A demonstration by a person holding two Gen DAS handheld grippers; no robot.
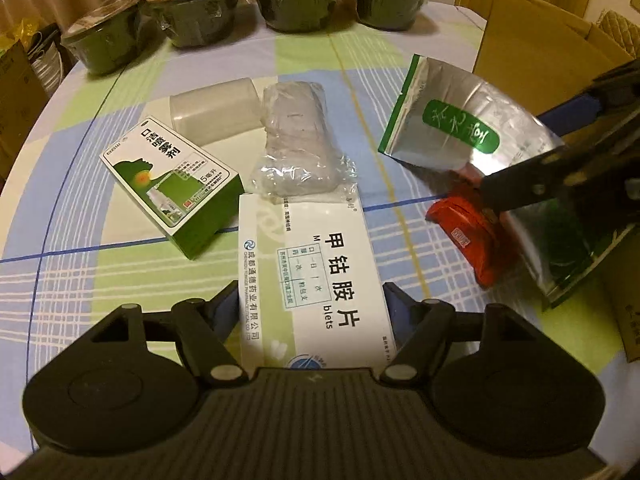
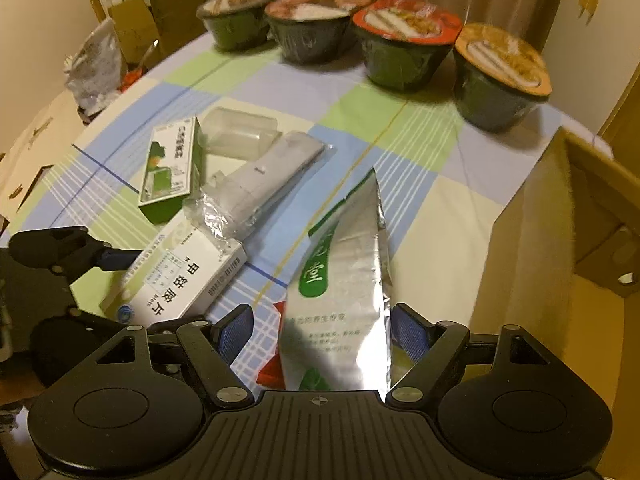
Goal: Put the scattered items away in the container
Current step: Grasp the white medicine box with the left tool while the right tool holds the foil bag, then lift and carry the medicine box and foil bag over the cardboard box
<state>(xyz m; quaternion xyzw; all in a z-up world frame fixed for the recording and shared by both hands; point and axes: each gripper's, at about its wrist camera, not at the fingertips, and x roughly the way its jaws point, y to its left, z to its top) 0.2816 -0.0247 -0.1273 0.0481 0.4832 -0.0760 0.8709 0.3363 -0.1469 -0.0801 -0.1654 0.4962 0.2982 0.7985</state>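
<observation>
Starting at the left: the green-and-white spray carton [image 1: 170, 182] lies flat on the checked tablecloth [image 1: 304, 60], with the frosted translucent plastic case [image 1: 216, 114] just beyond it and the clear-wrapped grey bundle [image 1: 298, 146] to its right, its near end overlapping the far end of the white tablet box [image 1: 316, 276].

Your left gripper [image 1: 312, 308] brackets that white box. The box's long axis runs straight out from the jaws, and both blue pads sit at its two long edges; whether they press or merely flank it, you cannot tell from either view.

Further right, your right gripper [image 2: 320, 332] stands wide open around the silver foil pouch with the green label [image 2: 344, 280]. The pouch stands on edge, pointing away along the fingers, with clear gaps to both pads, so nothing is held there yet. A red packet [image 1: 470, 236] lies under its near end.

The brown cardboard box [image 2: 532, 240], the likely container, stands at the table's right edge, nearest your right hand. Closing on the pouch and swinging right looks like the short path.

Four sealed dark-green bowls [image 2: 404, 56] line the far edge; curtains hang behind.
</observation>
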